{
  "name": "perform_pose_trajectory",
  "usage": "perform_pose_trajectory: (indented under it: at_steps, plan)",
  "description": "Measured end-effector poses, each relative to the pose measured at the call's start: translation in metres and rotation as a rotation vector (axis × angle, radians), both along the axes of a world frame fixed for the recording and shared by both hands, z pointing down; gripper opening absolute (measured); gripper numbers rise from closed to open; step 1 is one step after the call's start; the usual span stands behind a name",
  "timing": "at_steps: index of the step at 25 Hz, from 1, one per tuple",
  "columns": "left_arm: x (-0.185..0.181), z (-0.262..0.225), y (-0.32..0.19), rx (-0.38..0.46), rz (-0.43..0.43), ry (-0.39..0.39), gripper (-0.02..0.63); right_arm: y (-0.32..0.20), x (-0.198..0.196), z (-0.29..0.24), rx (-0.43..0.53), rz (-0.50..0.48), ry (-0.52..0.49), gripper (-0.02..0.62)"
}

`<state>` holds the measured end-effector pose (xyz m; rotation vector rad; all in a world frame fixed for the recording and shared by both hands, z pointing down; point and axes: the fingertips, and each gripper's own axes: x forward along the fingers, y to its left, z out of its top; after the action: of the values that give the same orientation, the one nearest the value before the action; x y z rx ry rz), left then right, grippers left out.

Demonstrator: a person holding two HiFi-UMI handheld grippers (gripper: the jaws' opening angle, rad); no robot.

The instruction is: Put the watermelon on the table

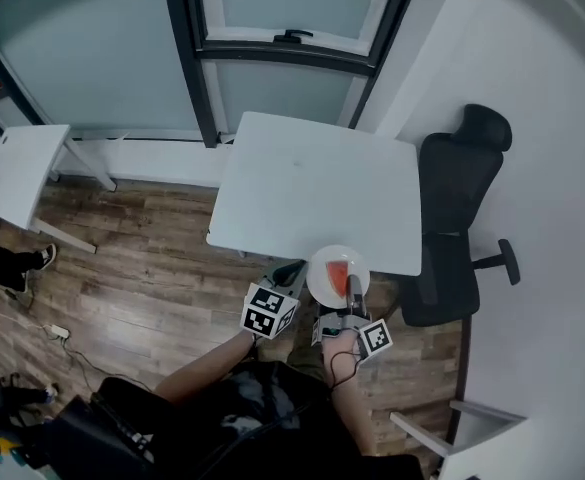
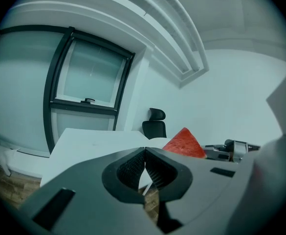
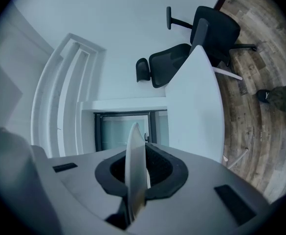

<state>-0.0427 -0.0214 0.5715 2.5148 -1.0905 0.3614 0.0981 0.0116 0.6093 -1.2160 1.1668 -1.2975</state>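
Right gripper (image 3: 142,173) clamped on plate (image 1: 322,268) carrying watermelon slice (image 1: 340,271).
Left gripper (image 2: 145,170) pinched together, empty; plate over desk's (image 1: 312,183) near edge, open top beyond.

Red watermelon wedge (image 1: 340,271) (pointed tip up) on a plate (image 1: 321,280) at the near edge of the white table (image 1: 302,188)

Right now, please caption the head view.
Right gripper holds white round plate with red watermelon slice near white table.
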Motion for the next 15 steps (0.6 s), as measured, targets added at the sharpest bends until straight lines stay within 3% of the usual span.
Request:
perform_pose_trajectory:
  at_steps: [3, 7, 15]
  plan:
    - [0.04, 0.003, -0.056, 0.007, 0.014, 0.002, 0.005, -0.057, 0.034, 0.002, 0.008, -0.017, -0.007, 0.023]
    - [0.094, 0.003, -0.13, -0.042, 0.017, 0.078, 0.005, -0.136, 0.077, -0.006, 0.013, -0.072, 0.017, 0.021]
    - [0.161, 0.023, -0.251, -0.049, -0.036, 0.022, 0.005, -0.255, 0.161, 0.014, -0.023, -0.129, 0.047, 0.022]
